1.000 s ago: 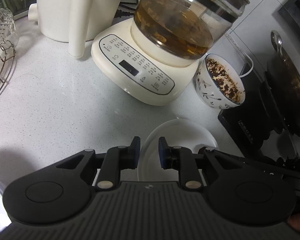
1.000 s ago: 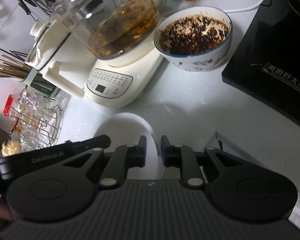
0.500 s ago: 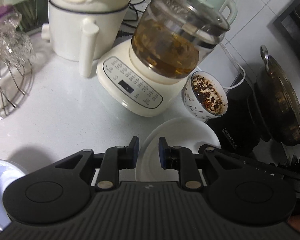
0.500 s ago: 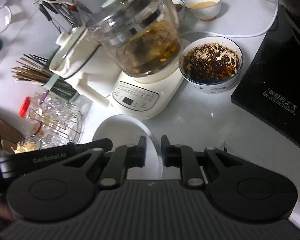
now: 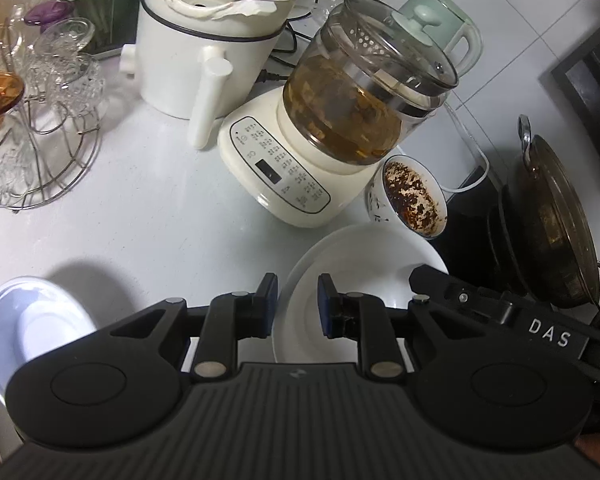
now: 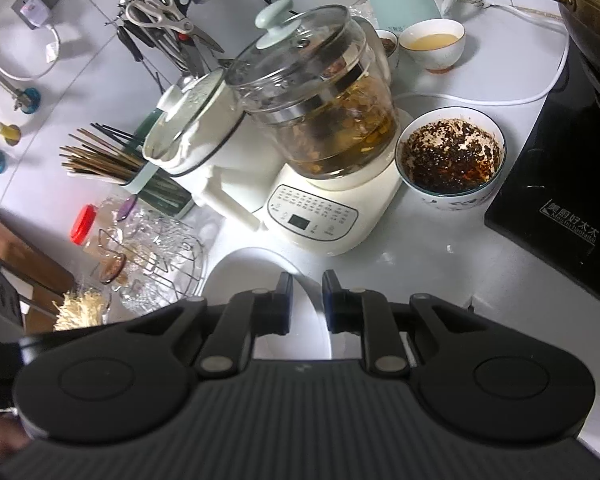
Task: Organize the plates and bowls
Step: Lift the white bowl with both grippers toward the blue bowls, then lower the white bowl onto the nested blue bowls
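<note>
Because both grippers, left [image 5: 298,304] and right [image 6: 307,300], pinch the white plate [image 5: 364,256] by its near rim, it could slip and break.

Open counter [image 5: 148,216] on the left between the wire glass rack [image 5: 40,148] and the kettle base [image 5: 296,176]; a gripper can pass there. Far side is blocked: white cooker [image 5: 204,52] with its handle sticking out toward the near side, glass kettle [image 5: 364,96] right beside it. Chili bowl [image 5: 414,196] sits tight between the kettle base and the black induction hob [image 6: 560,184], no gap. Wok [image 5: 556,224] fills the right. 1 white plate [image 5: 360,264] sits near centre, a 2nd dish [image 5: 32,320] near left. Right-wrist view: bare counter [image 6: 432,256] near right, bounded by the hob edge.
</note>
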Action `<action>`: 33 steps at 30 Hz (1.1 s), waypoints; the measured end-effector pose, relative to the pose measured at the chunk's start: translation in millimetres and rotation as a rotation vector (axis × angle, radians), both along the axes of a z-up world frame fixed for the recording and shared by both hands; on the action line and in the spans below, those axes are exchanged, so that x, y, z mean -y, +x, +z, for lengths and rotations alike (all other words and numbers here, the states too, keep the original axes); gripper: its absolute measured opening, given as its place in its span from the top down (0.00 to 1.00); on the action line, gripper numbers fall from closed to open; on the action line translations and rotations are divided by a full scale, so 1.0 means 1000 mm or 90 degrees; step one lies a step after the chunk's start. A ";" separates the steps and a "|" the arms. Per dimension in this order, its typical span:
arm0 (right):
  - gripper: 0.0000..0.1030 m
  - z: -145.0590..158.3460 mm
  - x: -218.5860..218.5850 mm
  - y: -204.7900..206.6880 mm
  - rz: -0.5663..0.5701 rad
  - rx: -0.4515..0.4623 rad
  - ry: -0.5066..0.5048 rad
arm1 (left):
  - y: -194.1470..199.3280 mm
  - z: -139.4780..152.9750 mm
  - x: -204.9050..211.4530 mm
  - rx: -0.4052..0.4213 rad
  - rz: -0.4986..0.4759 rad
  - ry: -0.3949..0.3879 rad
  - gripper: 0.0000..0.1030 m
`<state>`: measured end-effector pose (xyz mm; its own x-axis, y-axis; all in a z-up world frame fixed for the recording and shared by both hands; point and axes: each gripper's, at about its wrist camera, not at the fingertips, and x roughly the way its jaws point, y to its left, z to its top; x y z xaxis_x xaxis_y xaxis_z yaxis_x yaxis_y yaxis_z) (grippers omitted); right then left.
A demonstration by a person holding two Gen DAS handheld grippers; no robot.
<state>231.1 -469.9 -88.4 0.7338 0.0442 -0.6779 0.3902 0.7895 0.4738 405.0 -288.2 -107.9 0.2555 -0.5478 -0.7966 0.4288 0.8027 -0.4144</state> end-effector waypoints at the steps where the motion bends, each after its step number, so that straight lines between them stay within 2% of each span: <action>1: 0.82 0.002 -0.003 -0.002 0.005 0.002 -0.007 | -0.001 0.000 -0.002 0.003 0.000 -0.001 0.77; 10: 0.82 0.003 -0.022 0.003 0.054 0.000 -0.015 | -0.010 0.004 -0.034 0.008 0.057 -0.022 0.77; 15: 0.82 0.015 -0.036 0.015 0.098 0.005 -0.033 | -0.009 0.013 -0.056 0.016 0.095 -0.041 0.77; 20: 0.82 0.017 -0.055 0.025 0.143 0.010 -0.031 | -0.021 0.018 -0.079 0.041 0.136 -0.013 0.77; 24: 0.82 0.014 -0.071 0.039 0.186 0.002 -0.020 | -0.019 0.015 -0.099 0.021 0.177 0.001 0.77; 26: 0.80 0.015 -0.081 0.045 0.213 0.001 -0.025 | -0.021 0.016 -0.107 0.027 0.190 0.014 0.76; 28: 0.80 0.014 -0.092 0.051 0.243 0.004 -0.031 | -0.022 0.015 -0.118 0.027 0.210 0.026 0.73; 33: 0.80 0.010 -0.119 0.070 0.304 -0.012 -0.040 | -0.023 0.008 -0.150 0.009 0.274 0.025 0.72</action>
<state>301.4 -350.7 -78.3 0.6290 0.3317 -0.7031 -0.0146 0.9093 0.4159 382.3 -138.0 -100.1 0.4654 -0.3582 -0.8094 0.0566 0.9246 -0.3767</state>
